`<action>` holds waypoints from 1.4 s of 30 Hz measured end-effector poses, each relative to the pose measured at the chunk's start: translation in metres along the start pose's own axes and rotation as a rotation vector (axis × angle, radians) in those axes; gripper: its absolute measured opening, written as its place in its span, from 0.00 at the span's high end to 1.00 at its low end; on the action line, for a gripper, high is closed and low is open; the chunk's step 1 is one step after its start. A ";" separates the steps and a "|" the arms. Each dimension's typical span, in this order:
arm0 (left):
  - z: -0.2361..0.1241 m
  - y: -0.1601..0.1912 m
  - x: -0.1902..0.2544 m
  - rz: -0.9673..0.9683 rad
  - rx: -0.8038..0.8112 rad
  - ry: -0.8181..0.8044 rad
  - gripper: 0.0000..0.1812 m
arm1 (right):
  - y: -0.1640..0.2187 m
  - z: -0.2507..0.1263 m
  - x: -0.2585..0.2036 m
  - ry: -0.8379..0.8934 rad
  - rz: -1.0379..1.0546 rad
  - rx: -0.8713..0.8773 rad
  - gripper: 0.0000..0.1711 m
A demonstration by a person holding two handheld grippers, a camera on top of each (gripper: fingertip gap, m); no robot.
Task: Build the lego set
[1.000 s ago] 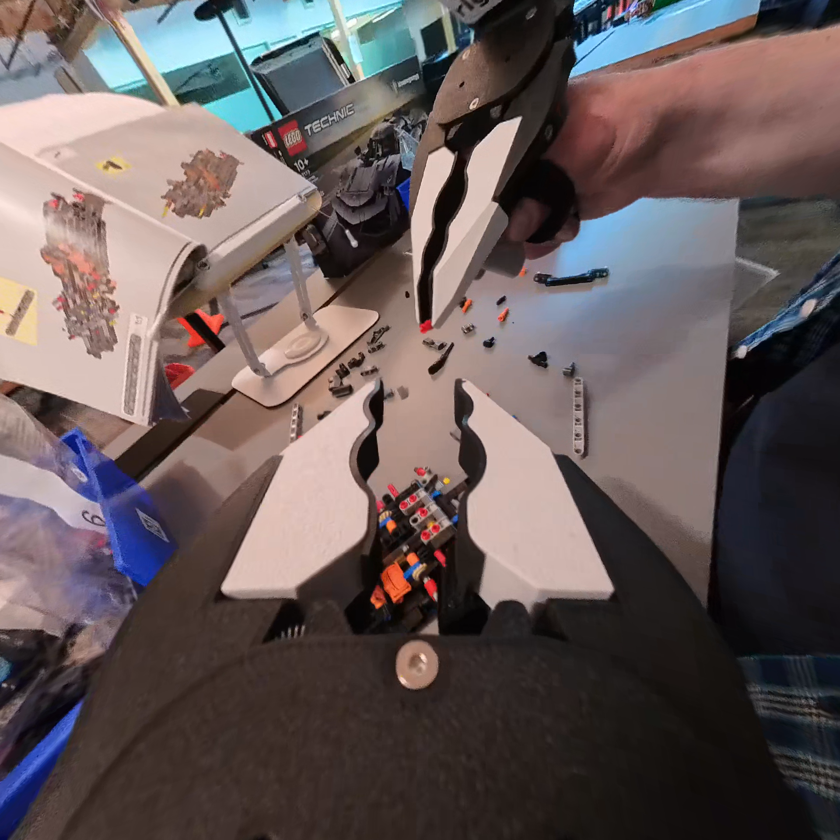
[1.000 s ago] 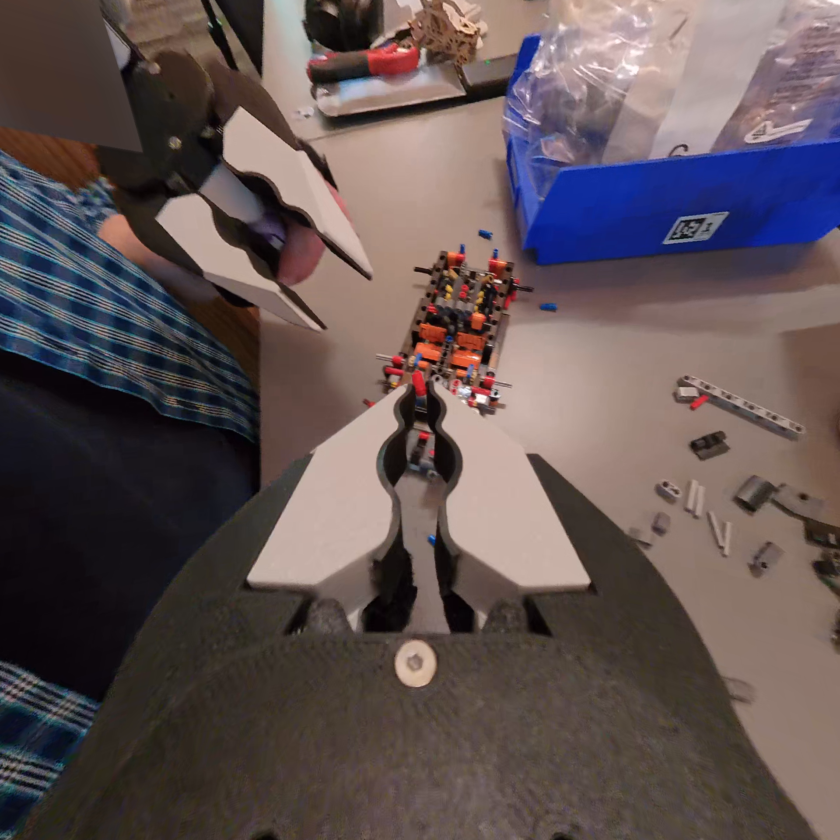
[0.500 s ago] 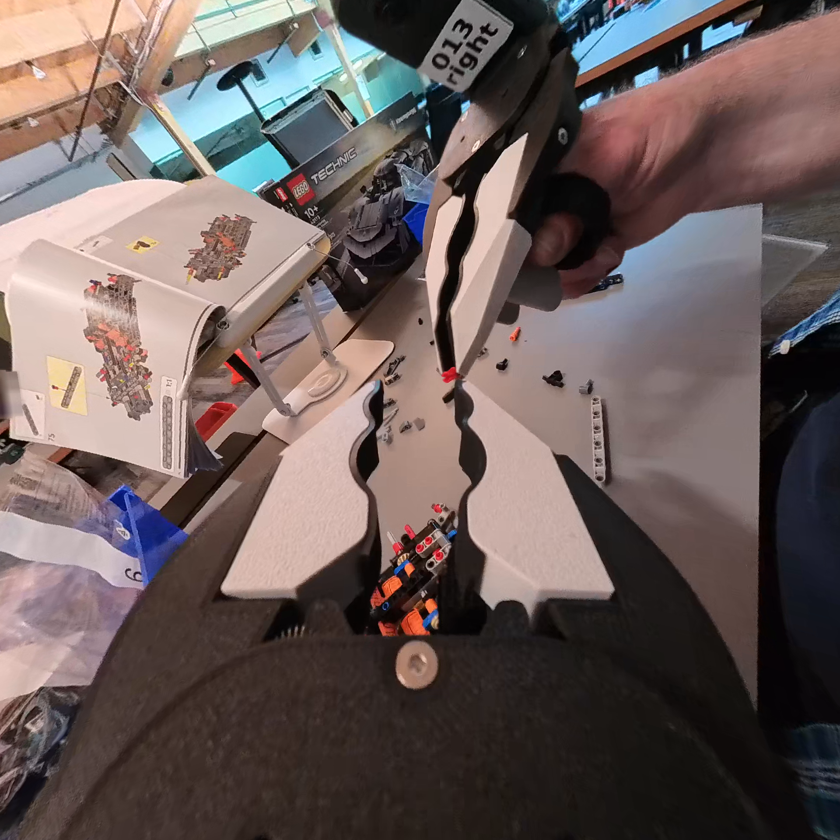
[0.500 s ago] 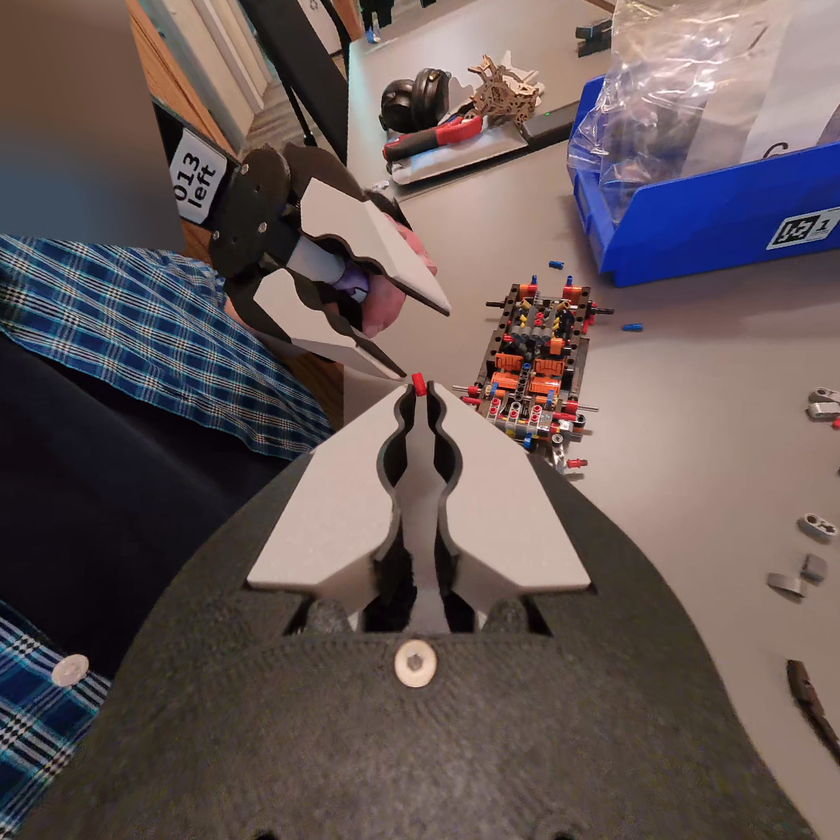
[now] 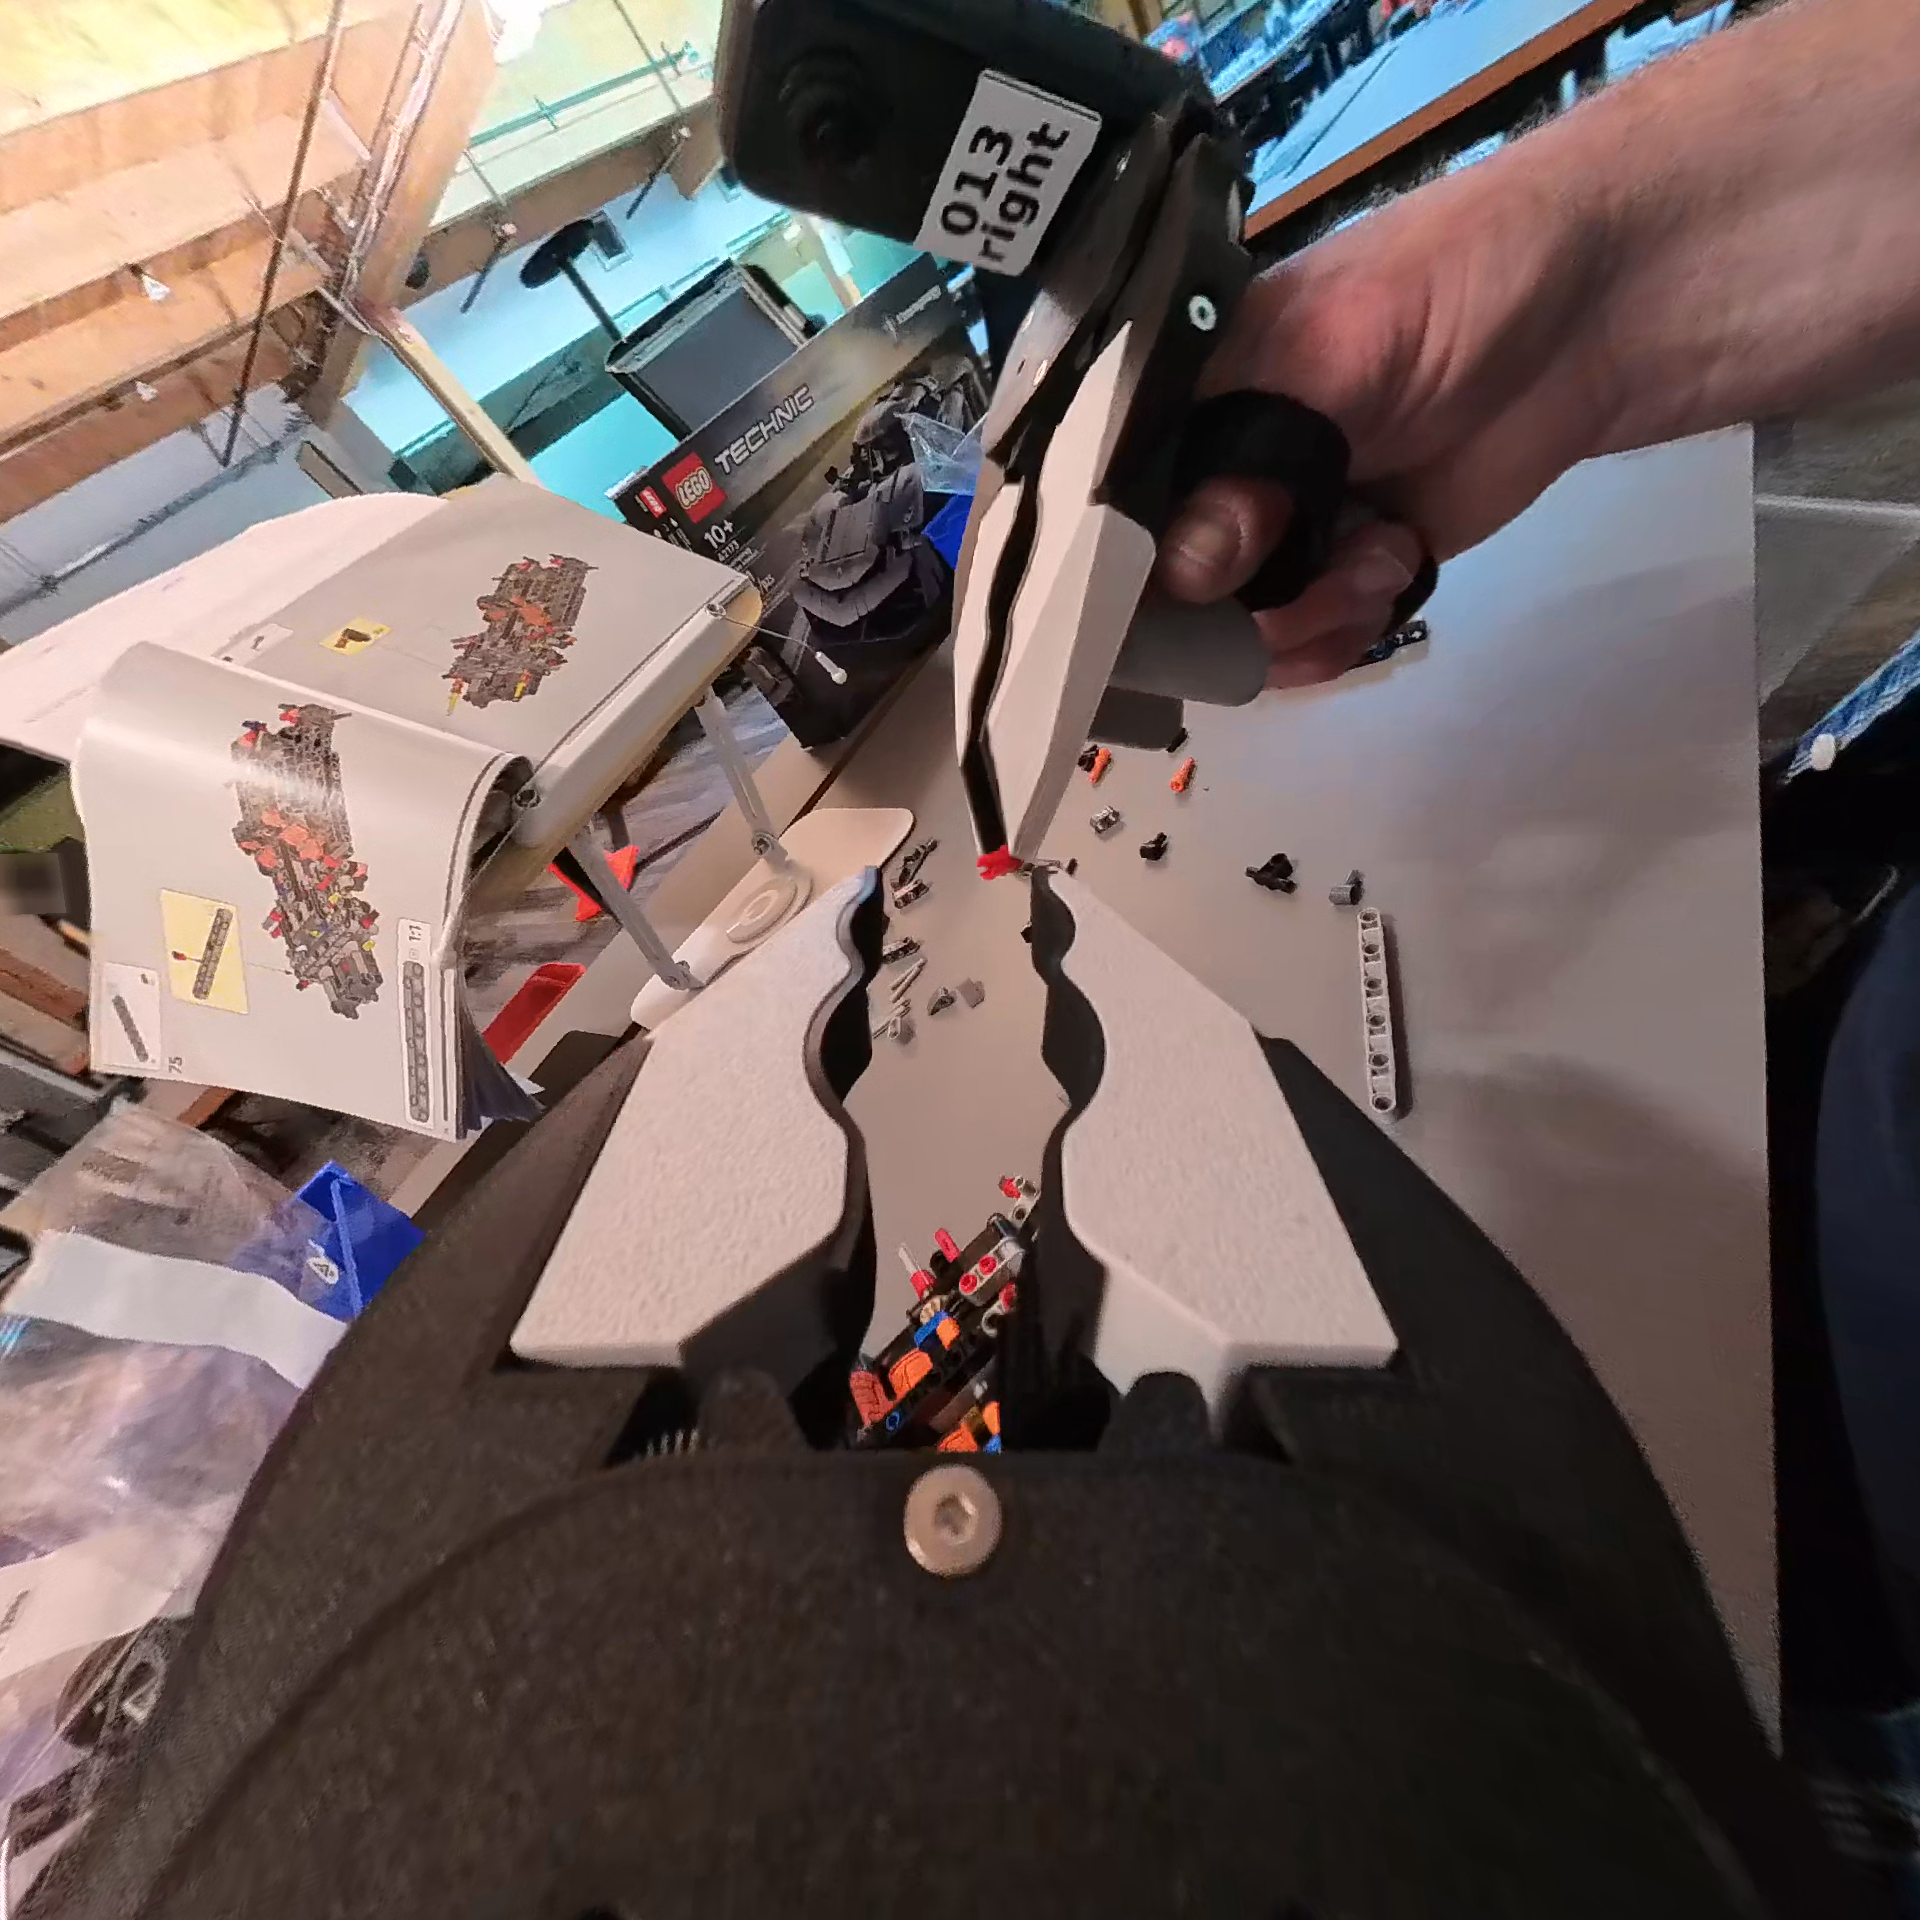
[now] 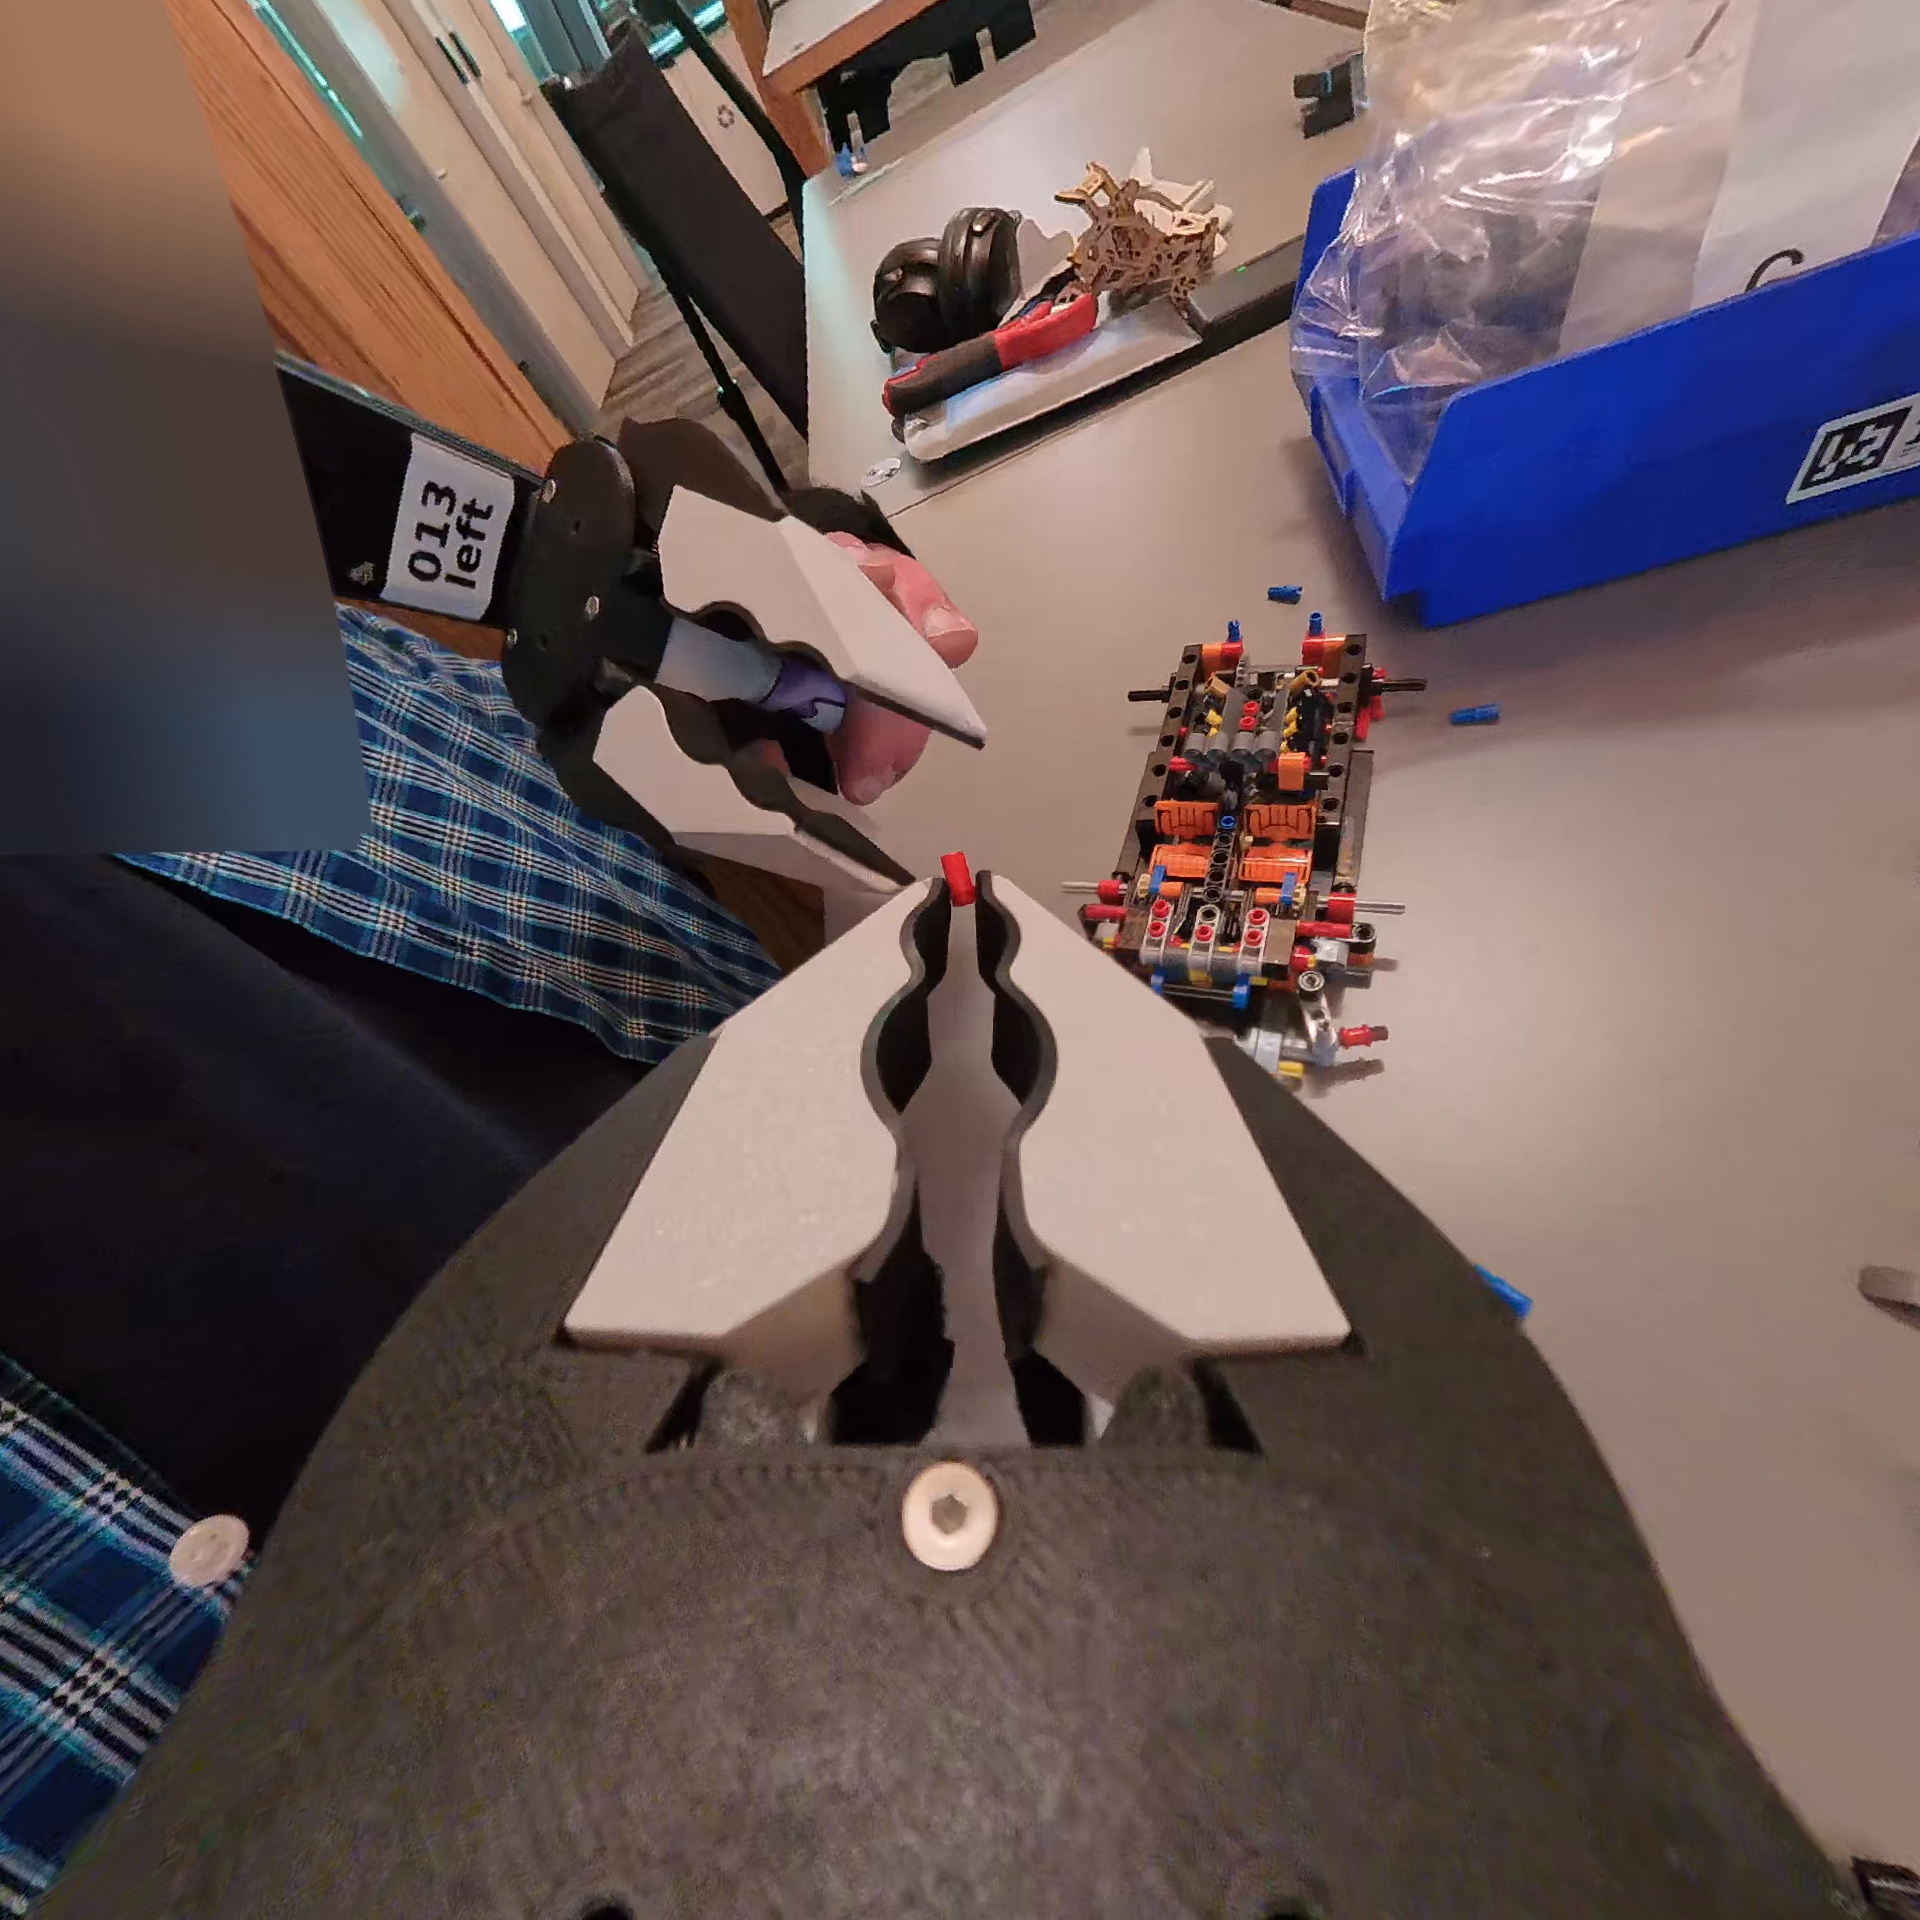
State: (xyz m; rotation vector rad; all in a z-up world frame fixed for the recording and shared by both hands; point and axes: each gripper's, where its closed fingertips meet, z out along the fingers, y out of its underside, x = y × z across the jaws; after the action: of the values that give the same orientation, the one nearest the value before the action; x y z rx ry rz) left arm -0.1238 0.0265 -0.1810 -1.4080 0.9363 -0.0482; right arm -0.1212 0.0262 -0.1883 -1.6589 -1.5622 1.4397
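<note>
My right gripper [image 6: 954,883] is shut on a small red pin [image 6: 954,876] and holds it in the air. In the left wrist view the right gripper [image 5: 1000,854] hangs tip-down with the red pin [image 5: 992,861] just above my left gripper [image 5: 951,894], which is open and empty. In the right wrist view the left gripper [image 6: 925,800] is open, its lower finger tip close to the pin. The partly built lego chassis [image 6: 1247,821], black with orange and red parts, lies on the grey table [image 6: 1558,987]. It also shows between the left fingers [image 5: 945,1330].
An instruction booklet [image 5: 364,831] stands on a stand at the left. Small loose parts [image 5: 935,987] and a grey beam [image 5: 1377,1013] lie on the table. A blue bin [image 6: 1621,457] with plastic bags sits behind the chassis. The lego box [image 5: 769,468] stands at the back. Both grippers' tips are close together, under 4 cm apart.
Both grippers have lifted off the table and come together. The right gripper carried the red pin up to the left gripper's open tips. The chassis stayed on the table.
</note>
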 end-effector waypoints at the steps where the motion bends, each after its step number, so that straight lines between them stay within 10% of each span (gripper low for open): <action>1: 0.001 0.001 0.002 0.008 -0.006 0.005 0.86 | 0.000 -0.001 -0.001 -0.006 0.006 0.002 0.98; 19: 0.013 0.008 0.028 0.223 -0.057 0.023 0.97 | 0.021 -0.003 -0.004 -0.052 0.100 -0.082 0.98; 42: 0.005 -0.008 0.002 -0.177 0.122 -0.026 0.98 | -0.014 -0.005 -0.006 -0.160 0.250 0.340 0.98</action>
State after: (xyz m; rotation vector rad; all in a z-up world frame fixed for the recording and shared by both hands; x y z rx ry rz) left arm -0.1162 0.0279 -0.1761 -1.3716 0.7724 -0.2161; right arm -0.1224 0.0259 -0.1724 -1.6050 -1.1314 1.8877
